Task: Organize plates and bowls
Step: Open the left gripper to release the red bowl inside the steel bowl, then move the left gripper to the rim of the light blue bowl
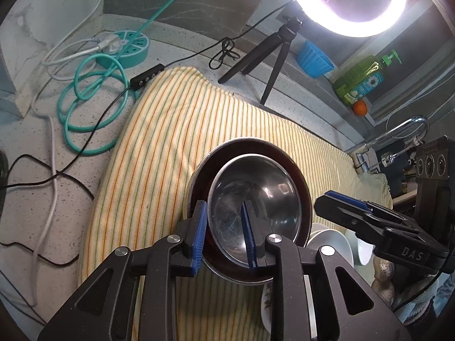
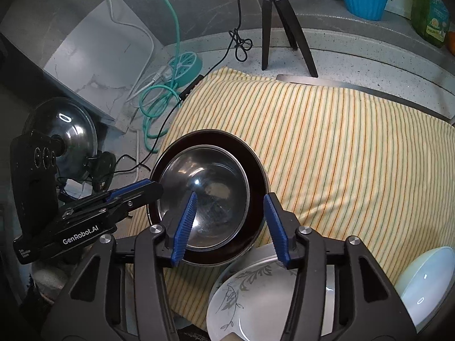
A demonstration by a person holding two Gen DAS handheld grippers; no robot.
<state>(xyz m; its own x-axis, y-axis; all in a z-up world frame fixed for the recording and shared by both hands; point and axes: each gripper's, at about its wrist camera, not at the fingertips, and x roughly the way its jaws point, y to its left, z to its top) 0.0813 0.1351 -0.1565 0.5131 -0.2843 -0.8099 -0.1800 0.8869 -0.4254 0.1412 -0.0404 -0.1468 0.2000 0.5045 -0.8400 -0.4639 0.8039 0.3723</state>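
with both grippers' fingers parted and holding nothing, left gripper point(image 1: 224, 234) narrowly and right gripper point(image 2: 231, 227) wider, straddling rims of steel bowl point(image 1: 253, 213) nested in dark bowl point(image 1: 295, 176) on striped cloth point(image 1: 170, 142), risk of tipping it if lifted carelessly.

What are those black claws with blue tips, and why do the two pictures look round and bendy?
They are hand-held grippers, one in each of a person's hands, with a wide-eyed camera on each, which bends the view. One picture looks along the left gripper, the other along the right gripper. On the striped cloth a shiny metal bowl sits inside a dark bowl. Both grippers straddle the bowls' rims with their blue pads apart, so nothing is squeezed. White plates and a pale bowl wait nearby.
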